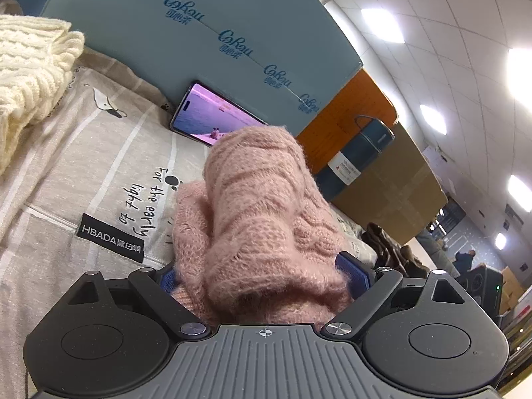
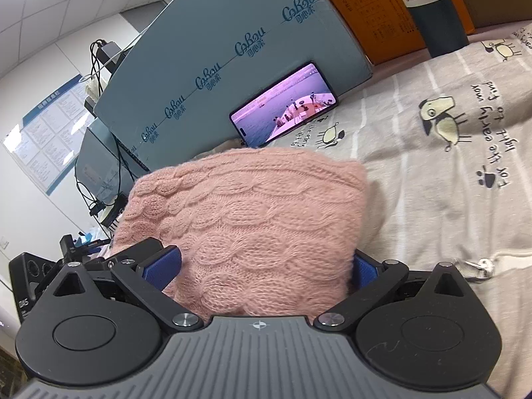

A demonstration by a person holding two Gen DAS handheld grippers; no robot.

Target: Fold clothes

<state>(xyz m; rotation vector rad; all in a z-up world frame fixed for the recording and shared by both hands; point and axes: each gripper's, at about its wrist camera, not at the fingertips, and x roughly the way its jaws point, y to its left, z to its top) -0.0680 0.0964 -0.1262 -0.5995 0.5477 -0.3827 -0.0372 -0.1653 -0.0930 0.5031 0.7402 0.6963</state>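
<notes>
A pink cable-knit sweater [image 1: 259, 219] is folded into a thick bundle on a grey printed bedsheet [image 1: 99, 166]. My left gripper [image 1: 266, 277] has its blue pads on both sides of the bundle and is shut on it. In the right wrist view the same pink sweater [image 2: 246, 219] fills the space between the blue pads [image 2: 163, 267] of my right gripper [image 2: 262, 271], which is shut on it. The fingertips are mostly hidden by the knit.
A cream knit garment [image 1: 30, 76] lies at the left. A phone [image 2: 282, 104] leans against a blue-grey box [image 2: 232, 33]. A dark vacuum bottle [image 2: 432, 10] and an orange box [image 2: 372, 10] stand behind. A zipper pull [image 2: 478, 266] lies at the right.
</notes>
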